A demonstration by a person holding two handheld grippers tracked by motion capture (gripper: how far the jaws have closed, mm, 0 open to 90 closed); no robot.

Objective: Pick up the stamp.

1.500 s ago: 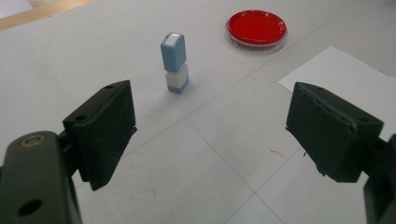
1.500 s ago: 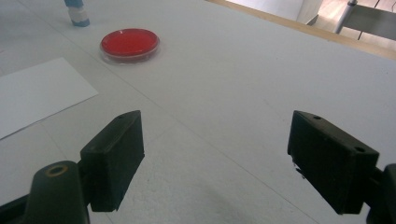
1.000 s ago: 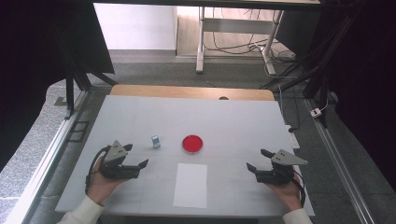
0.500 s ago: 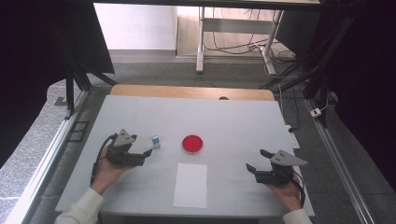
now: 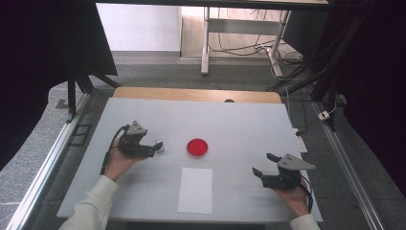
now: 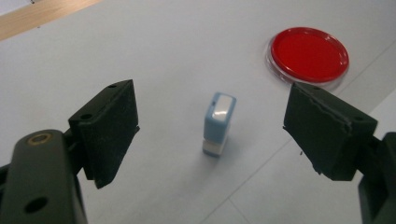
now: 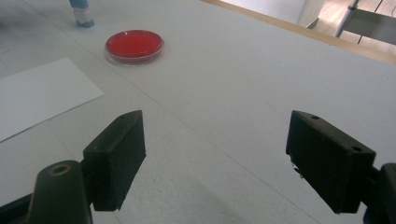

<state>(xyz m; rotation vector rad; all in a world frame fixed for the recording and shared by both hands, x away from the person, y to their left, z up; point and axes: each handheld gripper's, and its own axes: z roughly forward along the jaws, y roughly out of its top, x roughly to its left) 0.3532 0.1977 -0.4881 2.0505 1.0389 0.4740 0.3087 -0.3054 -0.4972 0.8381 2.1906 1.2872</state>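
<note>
Paper (image 5: pixel 195 189) lies nearest you, a white sheet flat on the surface (image 5: pixel 239 120) between your two hands. Your right tongs (image 5: pixel 263 164) hang over bare surface at the right, jaws wide apart and holding nothing. Your left tongs (image 6: pixel 210 135) are also spread wide, with the small blue stamp (image 6: pixel 218 122) standing upright between the jaws, touching neither pad. Just beyond it to the right sits the red ink dish (image 5: pixel 197 147), near but apart. The risk, as I judge it, is a tip-over: the stamp is tall on a narrow foot, so if one pad meets it before the other, or strikes high on the body, it may topple or skid toward the dish. Centre it, then close evenly and low.
</note>
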